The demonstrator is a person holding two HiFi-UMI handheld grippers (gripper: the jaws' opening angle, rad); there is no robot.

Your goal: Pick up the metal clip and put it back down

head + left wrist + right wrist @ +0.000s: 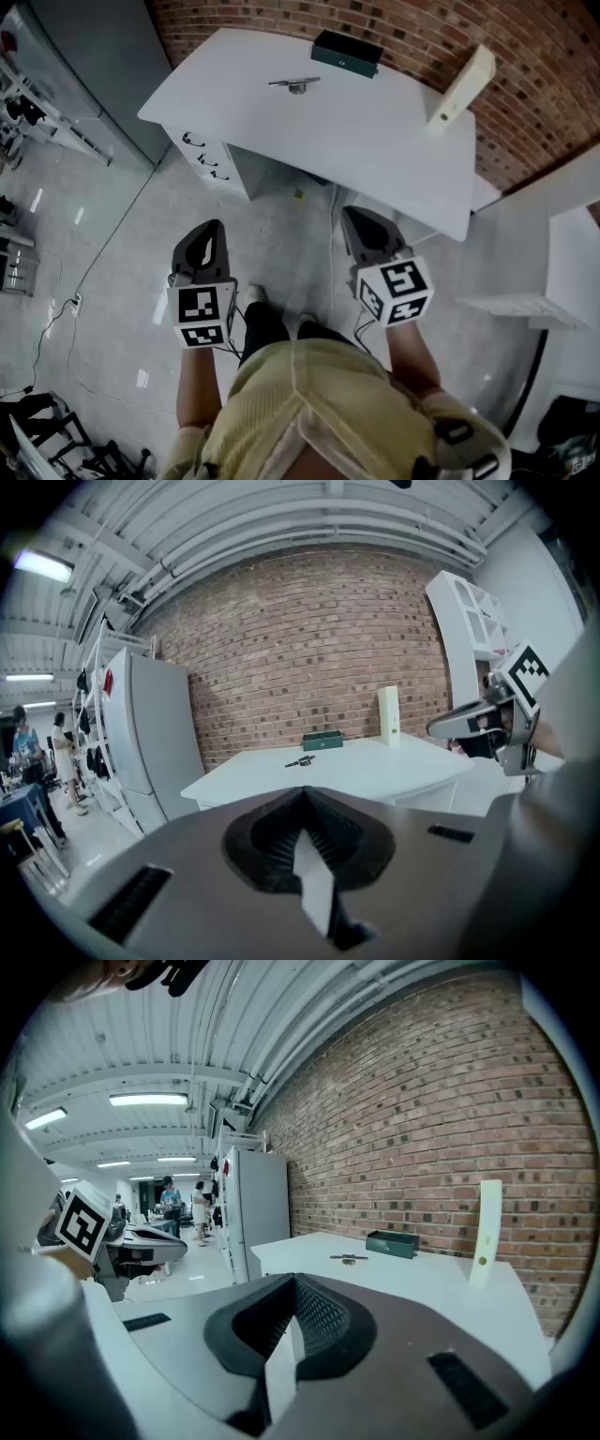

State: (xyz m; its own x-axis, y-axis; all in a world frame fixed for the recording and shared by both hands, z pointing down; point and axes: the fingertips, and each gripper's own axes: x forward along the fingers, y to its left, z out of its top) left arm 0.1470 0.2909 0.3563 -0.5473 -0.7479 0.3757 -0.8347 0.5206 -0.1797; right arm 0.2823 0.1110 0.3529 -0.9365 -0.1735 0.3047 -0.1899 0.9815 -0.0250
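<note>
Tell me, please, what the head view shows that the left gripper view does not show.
Only the head view shows the person's yellow shirt and the drawer handles under the white table. Only the left gripper view shows the ceiling with its lamp and two people far at the left. Both show the white table, the metal clip, the green box, the cream block, the brick wall and the right gripper.

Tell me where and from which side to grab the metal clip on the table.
Grip the silver metal clip across its long arm, probably from above, jaws spanning its narrow width: it lies flat on the white table, stretched left to right in the head view.
</note>
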